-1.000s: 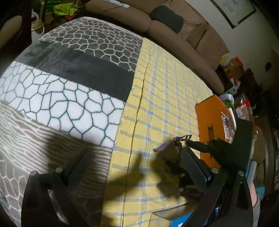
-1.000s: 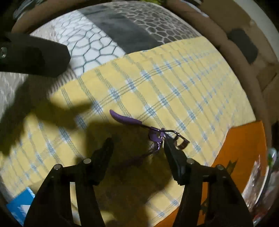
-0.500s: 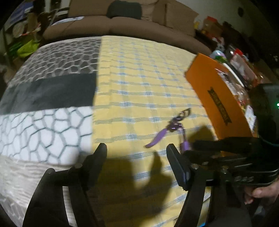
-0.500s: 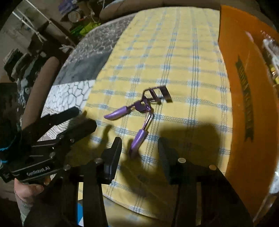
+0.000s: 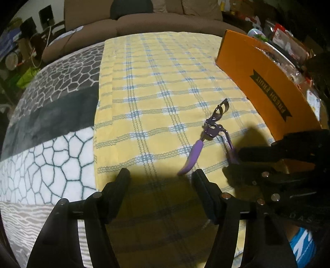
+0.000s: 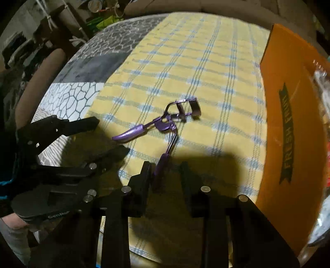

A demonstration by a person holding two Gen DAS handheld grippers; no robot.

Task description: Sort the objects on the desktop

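A purple eyelash curler point(image 5: 208, 136) lies on the yellow checked cloth point(image 5: 156, 86), its metal head toward the orange box. In the right wrist view the curler point(image 6: 163, 123) has one handle pointing left and the other down between my right gripper's fingers. My right gripper point(image 6: 165, 169) is open, its left finger point(image 6: 144, 171) right beside that handle. My left gripper point(image 5: 160, 179) is open and empty, just short of the other handle's tip. The right gripper also shows in the left wrist view point(image 5: 243, 162).
An orange "FRESH FRUIT" box point(image 5: 264, 76) with packets inside stands along the right edge. A grey and white patterned blanket point(image 5: 51, 123) covers the left side. A brown sofa point(image 5: 144, 18) runs behind. The left gripper appears in the right wrist view point(image 6: 103, 138).
Both grippers have swung round and closed in on the curler. The right gripper's fingers have narrowed around the lower handle. The curler lies flat where it was half a second ago.
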